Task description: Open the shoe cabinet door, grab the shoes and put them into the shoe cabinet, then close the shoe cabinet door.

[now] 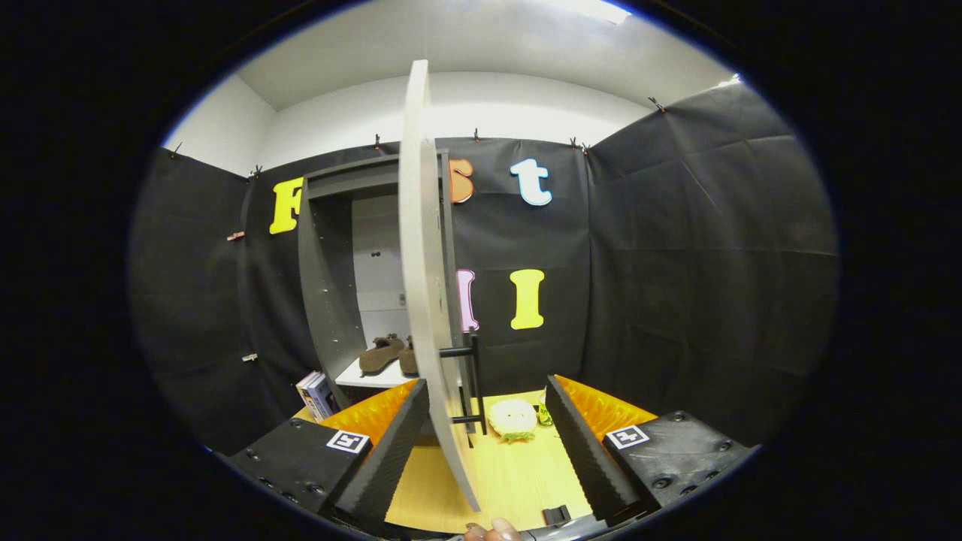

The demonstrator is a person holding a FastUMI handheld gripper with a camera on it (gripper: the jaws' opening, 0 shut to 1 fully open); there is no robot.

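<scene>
The grey shoe cabinet stands ahead and to the left, open. Its pale door swings out edge-on toward me, reaching down between my fingers, with a black bar handle on its right face. A pair of brown shoes rests on the white shelf inside the cabinet. My gripper is open, the left finger just left of the door's edge, the right finger well clear of it. Nothing is pressed between them.
A round cream object and a small green bottle sit on the wooden floor beyond the fingers. Some books lean beside the cabinet's left foot. A fingertip shows at the bottom.
</scene>
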